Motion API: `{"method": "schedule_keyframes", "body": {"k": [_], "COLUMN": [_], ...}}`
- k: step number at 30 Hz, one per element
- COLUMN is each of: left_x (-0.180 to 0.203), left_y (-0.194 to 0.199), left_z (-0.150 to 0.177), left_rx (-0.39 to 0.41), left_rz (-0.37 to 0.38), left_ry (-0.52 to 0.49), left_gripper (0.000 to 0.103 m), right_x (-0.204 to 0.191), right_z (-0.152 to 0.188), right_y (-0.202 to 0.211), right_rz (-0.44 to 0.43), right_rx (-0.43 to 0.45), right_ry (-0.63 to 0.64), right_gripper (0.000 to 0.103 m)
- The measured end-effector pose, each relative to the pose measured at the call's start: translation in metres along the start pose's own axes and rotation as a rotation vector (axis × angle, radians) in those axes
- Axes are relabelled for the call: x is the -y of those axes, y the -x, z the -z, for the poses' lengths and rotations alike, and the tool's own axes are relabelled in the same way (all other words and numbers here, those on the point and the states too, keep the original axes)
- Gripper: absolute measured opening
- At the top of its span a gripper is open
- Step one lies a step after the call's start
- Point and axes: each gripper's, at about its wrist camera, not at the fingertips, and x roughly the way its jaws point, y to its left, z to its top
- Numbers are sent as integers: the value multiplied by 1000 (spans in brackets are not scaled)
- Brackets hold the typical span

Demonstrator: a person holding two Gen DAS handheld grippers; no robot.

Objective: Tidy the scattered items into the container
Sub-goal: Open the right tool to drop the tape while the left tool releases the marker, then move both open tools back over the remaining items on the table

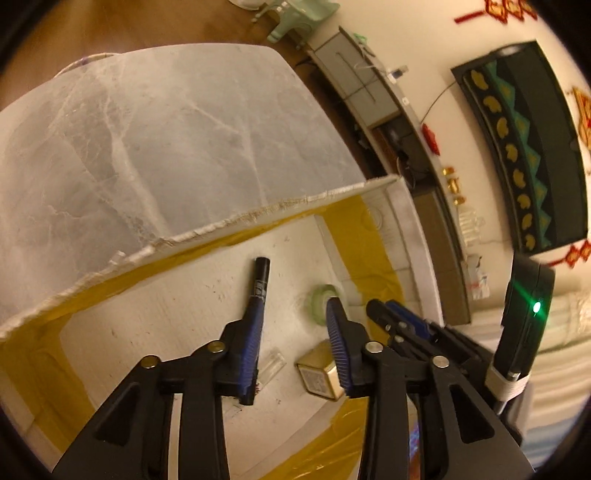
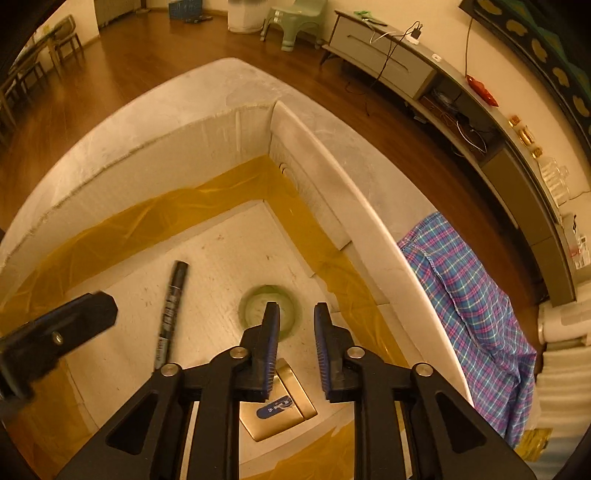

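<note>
A white foam box [image 2: 147, 147], lined with yellow tape, holds the items. On its floor lie a black marker [image 2: 171, 306], a pale green tape roll [image 2: 247, 306] and a gold box [image 2: 280, 413] with a blue label. My right gripper [image 2: 295, 314] points down into the box above the roll and the gold box, its jaws slightly apart with nothing between them. My left gripper [image 1: 295, 321] stands open inside the box, empty. Its left finger covers the lower end of the marker [image 1: 261, 280]. The tape roll [image 1: 319, 299] and gold box [image 1: 319, 376] lie just beyond it.
A small clear piece [image 1: 274, 364] lies beside the gold box. The box's ragged wall [image 1: 184, 129] rises close on the left. A checked cloth [image 2: 472, 295] hangs outside the right wall. A low cabinet [image 2: 388, 59] and green stool [image 2: 295, 26] stand on the wooden floor.
</note>
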Motion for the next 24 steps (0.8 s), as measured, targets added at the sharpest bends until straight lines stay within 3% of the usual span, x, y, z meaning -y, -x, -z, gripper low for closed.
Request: {"method": "schedule_keyframes", "body": {"k": [11,17,21,24], "left_x": [-1,16,27,42], "left_y": [15,29,42,58], "left_z": [6,23,44,64], "left_rx": [24,57,85,135], "left_rz": [15,-11,-37,-54], "left_ry": [-41,-127,-214,-313], "left_gripper": [40,40,40,40], "right_x": [1,13,28,35], "right_z": [29,46,63,82], "right_y": [35,49,72,98], "right_rz": [-96,-146,-207,-225], "right_rx": [70,99,180,276], "right_ry": [-27,-52,-103,-112], "right_gripper": [23,29,31,39]}}
